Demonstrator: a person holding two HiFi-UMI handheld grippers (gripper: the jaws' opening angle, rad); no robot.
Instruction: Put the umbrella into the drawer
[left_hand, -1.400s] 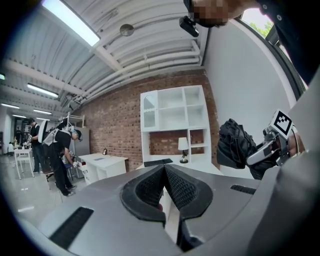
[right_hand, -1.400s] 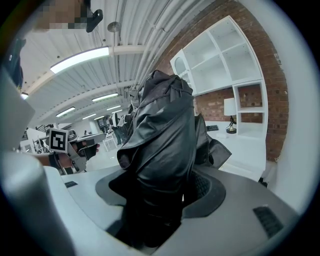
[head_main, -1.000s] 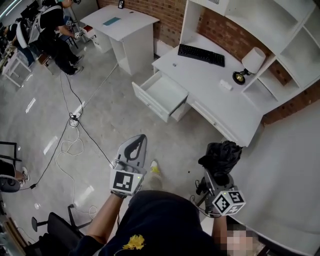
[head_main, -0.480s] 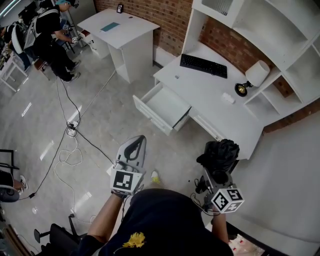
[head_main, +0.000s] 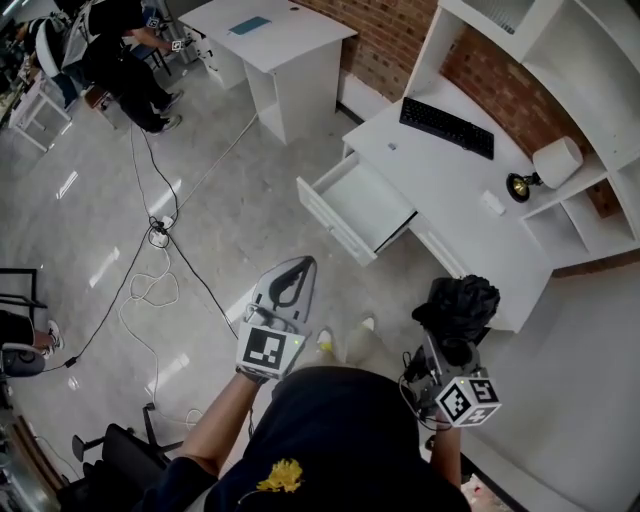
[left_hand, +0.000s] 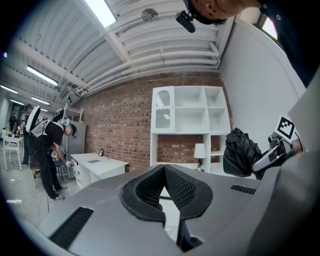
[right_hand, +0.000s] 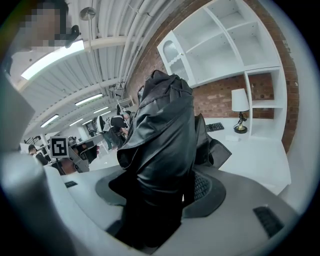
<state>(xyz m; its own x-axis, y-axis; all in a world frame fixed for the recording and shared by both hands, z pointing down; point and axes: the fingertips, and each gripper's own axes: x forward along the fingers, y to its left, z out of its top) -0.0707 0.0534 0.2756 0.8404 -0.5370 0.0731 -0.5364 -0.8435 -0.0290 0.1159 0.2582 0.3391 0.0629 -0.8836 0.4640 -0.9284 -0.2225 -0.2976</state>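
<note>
A black folded umbrella (head_main: 462, 303) stands up out of my right gripper (head_main: 453, 342), which is shut on its lower end; in the right gripper view the umbrella (right_hand: 161, 131) fills the middle and hides the pads of that gripper (right_hand: 167, 192). My left gripper (head_main: 297, 268) is held out level over the floor at the left, shut and holding nothing; its jaws meet at the tip in the left gripper view (left_hand: 164, 169). The open white drawer (head_main: 352, 192) juts from the desk (head_main: 450, 195) ahead, apart from both grippers.
On the desk lie a black keyboard (head_main: 447, 127) and a lamp (head_main: 545, 165), with white shelves (head_main: 590, 60) above. A second white table (head_main: 275, 35) stands at the far left. Cables (head_main: 150, 275) trail over the floor. People (head_main: 110, 50) work at the far left.
Both grippers have been carried across the floor toward the desk; the drawer and desk now sit further right in the head view. The umbrella stays in the right gripper.
</note>
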